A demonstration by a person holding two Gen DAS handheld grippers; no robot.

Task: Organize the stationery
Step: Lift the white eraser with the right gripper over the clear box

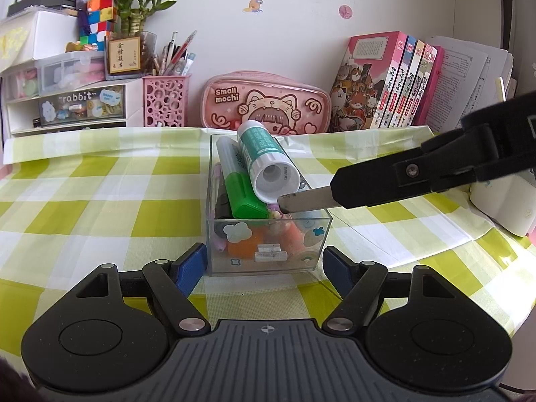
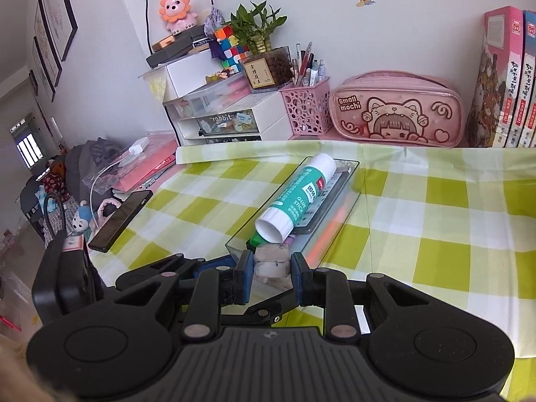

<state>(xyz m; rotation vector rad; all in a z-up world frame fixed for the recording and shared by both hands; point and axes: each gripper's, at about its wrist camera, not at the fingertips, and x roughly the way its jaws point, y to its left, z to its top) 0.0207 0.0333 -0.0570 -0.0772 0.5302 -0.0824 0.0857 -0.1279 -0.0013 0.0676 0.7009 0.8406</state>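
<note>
A clear plastic box stands on a table covered with a green-and-white checked cloth. The left gripper straddles the near end of the box, its blue pads set against the two side walls, so the jaws are closed on the box across its width.

The box is full of stationery. A white and teal glue stick lies tilted on top of the heap, its white base end toward the left wrist camera; a green marker lies just beside it on the left. Small erasers and other bits, orange, pink and white, fill the near end behind the stickered front wall.

The right gripper comes in from the right side of the left wrist view, and its tip sits over the near end of the box, just below the base of the glue stick. In the right wrist view its jaws are nearly closed on a worn white eraser, pinched between the two pads directly over the end of the box.

At the back of the table stand a pink pencil case, a pink pen cup, a row of books and a small drawer unit. A black phone lies at the table's left edge.
</note>
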